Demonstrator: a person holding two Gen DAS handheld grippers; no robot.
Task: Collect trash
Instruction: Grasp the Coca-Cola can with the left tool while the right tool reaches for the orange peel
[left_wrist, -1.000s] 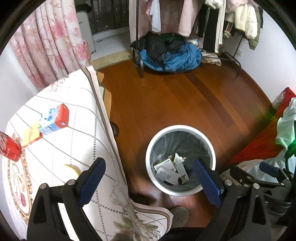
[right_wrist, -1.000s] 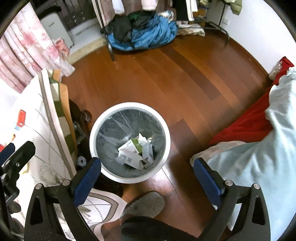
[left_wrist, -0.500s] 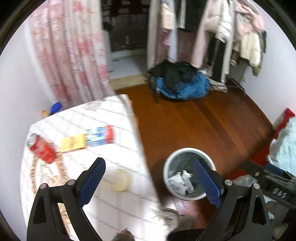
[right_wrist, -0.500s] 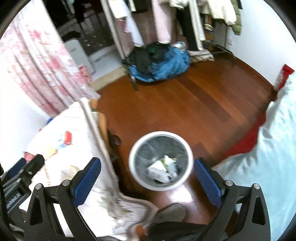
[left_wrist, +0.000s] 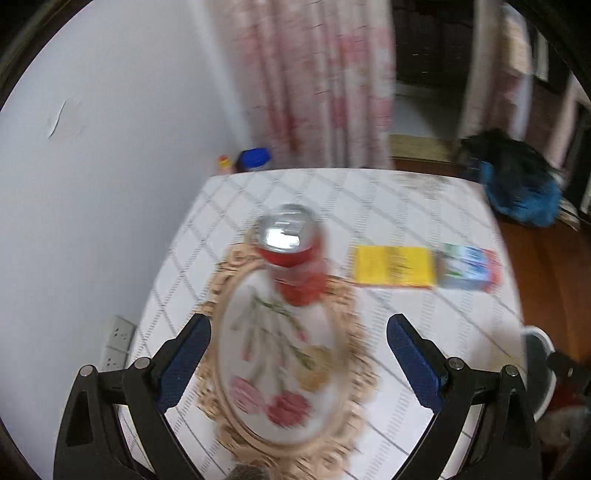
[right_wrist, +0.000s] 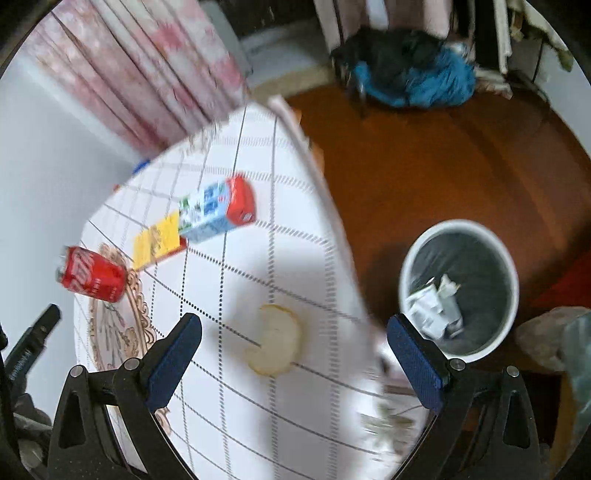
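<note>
**Both grippers empty above the desk, trash still on the cloth**

While both pictures are blurred, the layout reads clearly. Largest is the desk (right_wrist: 258, 266), covered by a white cloth with a grid pattern. Beside it on the wooden floor stands the white bin (right_wrist: 458, 288), lined dark and holding crumpled cartons. On the cloth, an oval floral mat (left_wrist: 280, 369) carries an upright red can (left_wrist: 291, 254). Right of the can lies a flat yellow packet (left_wrist: 391, 266), touching a blue-and-red carton (left_wrist: 469, 267) on its side. Nearer the desk edge rests a pale bitten bread piece (right_wrist: 275, 345). The left gripper (left_wrist: 297, 354) hangs over the mat, fingers wide apart, holding nothing; the right gripper (right_wrist: 293, 354) hangs over the bread, likewise spread and empty.
</note>
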